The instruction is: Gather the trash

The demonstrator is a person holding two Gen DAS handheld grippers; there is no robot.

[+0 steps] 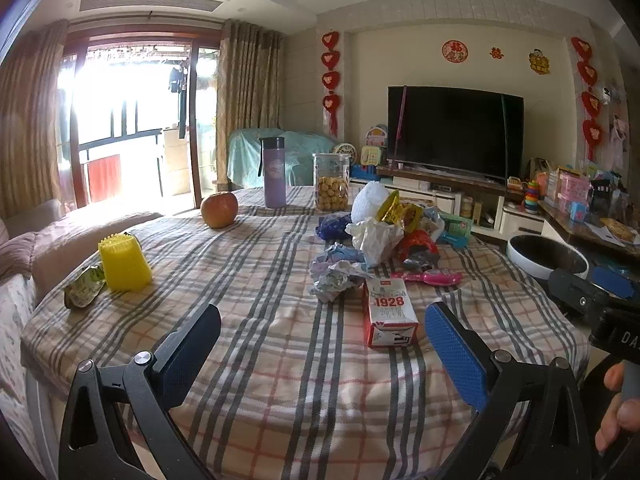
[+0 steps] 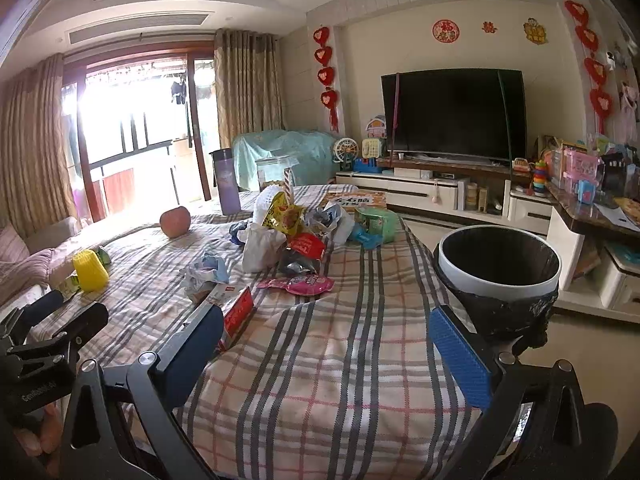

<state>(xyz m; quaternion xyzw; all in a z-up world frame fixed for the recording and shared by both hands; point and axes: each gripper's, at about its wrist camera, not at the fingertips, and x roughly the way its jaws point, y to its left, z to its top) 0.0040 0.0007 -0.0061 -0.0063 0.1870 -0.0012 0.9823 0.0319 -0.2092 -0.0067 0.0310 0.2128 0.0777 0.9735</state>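
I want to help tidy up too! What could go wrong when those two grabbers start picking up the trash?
1. The apple, purple bottle and cookie jar sit near the trash pile; they might get grabbed or knocked by mistake.
2. The bin stands beside the table's edge, so light wrappers could miss it and fall.
3. The milk carton may still hold liquid and squirt if the open left gripper squeezes hard.

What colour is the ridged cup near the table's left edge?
Yellow cup; the left wrist view shows it best.
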